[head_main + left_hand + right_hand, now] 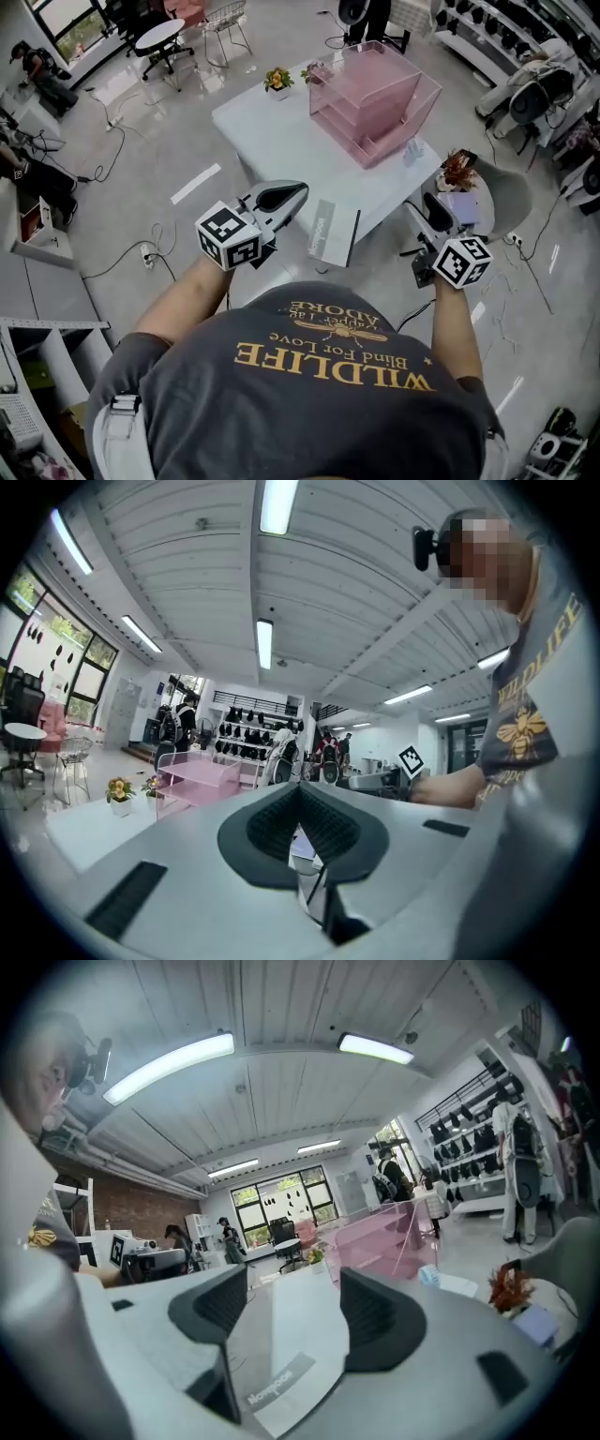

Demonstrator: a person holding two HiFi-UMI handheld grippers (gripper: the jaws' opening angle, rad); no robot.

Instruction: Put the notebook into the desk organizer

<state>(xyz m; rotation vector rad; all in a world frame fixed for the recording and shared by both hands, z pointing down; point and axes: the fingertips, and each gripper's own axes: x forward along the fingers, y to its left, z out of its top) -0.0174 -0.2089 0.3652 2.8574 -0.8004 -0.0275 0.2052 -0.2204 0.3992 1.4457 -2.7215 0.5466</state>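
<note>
A thin white notebook (335, 232) with a dark edge lies at the near edge of the white table (272, 141). The pink see-through desk organizer (375, 98) stands at the table's far right. My left gripper (296, 191) is shut with nothing in it, hovering just left of the notebook; its dark pads (323, 827) meet. My right gripper (427, 212) is open, off the table's right edge. Along its jaws the notebook (281, 1382) lies low ahead of the right gripper (293, 1302), with the organizer (375, 1237) farther back. The organizer (199, 780) also shows beyond the left gripper (301, 789).
Two small flower pots (277, 82) stand at the table's far edge and a small pale item (412, 150) sits beside the organizer. A grey chair (511, 192) holding a plant and a purple item is close to my right gripper. Cables (150, 251) run over the floor at left.
</note>
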